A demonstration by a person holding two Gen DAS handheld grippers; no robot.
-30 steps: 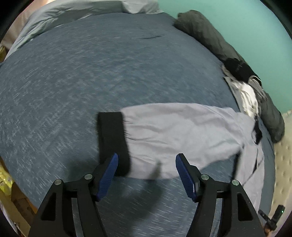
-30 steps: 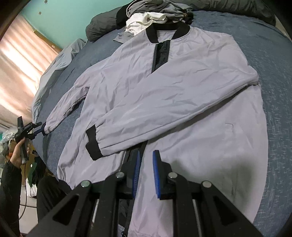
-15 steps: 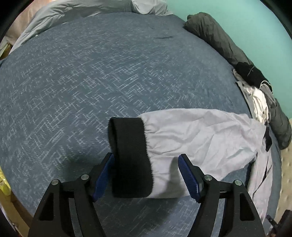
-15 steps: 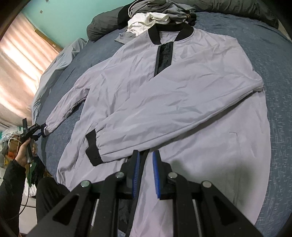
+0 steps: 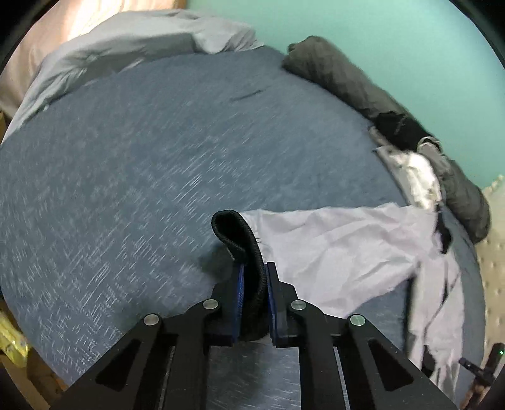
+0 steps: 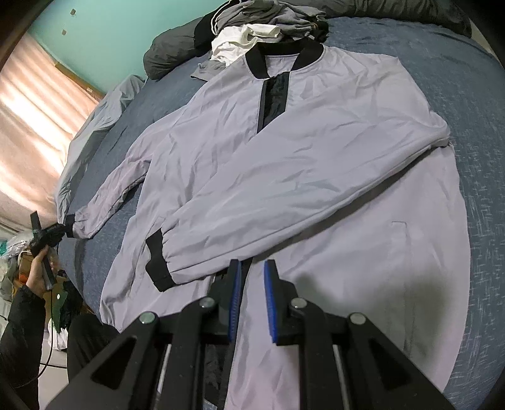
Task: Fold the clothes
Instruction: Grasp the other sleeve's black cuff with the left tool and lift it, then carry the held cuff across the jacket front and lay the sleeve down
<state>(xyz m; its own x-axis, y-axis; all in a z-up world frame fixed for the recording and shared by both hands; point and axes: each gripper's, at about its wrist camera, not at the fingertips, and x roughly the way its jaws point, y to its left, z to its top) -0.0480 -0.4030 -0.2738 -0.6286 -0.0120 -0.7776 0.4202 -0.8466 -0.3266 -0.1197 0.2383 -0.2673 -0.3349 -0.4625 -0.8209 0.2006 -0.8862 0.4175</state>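
While my left gripper (image 5: 254, 277) is closing on the black cuff (image 5: 243, 239), the lilac jacket (image 6: 315, 164) is lying flat on the blue bed (image 6: 473, 94); my right gripper (image 6: 252, 277) is hovering narrow, holding nothing.

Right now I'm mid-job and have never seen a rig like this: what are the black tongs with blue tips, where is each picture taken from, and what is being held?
No robot arm here: a person holds a two-finger clamp in each hand, each with a camera looking along its fingers.

The left wrist view shows the left gripper, its jaws closing on the black ribbed cuff of one sleeve of the pale grey jacket with black collar. The right wrist view also shows it, small, beside the hand.

In the right wrist view the right gripper hangs over the jacket's lower front with its jaws nearly together, gripping nothing that I can see.

The jacket lies on a blue-grey bedspread, its other sleeve folded across the chest. A heap of other clothes lies beyond the collar.
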